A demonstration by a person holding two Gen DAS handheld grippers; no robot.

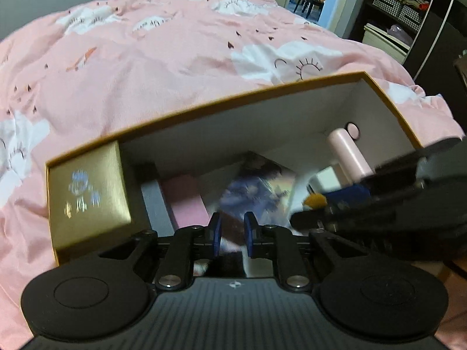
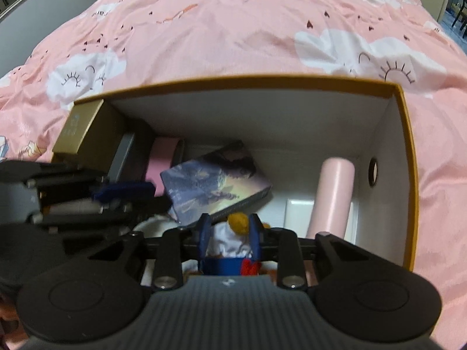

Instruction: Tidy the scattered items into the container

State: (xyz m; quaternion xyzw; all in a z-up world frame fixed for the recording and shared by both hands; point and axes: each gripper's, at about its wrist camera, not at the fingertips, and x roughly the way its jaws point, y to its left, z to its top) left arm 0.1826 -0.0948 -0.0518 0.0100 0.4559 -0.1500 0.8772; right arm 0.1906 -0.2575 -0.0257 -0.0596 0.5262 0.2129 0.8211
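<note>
While it hangs over the open box [image 2: 407, 157], the soft toy [image 2: 238, 233] with its yellow pom-pom is pinched in the right gripper [image 2: 229, 230], low enough to drop beside the book [image 2: 216, 183] and pink cylinder [image 2: 332, 198]. Left gripper [image 1: 232, 234] hovers alongside, fingers narrowly parted; whether it grips anything, I can't tell.

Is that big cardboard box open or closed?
Open: the cardboard box has no lid on, and a book and pink cylinder lie visible inside.
</note>
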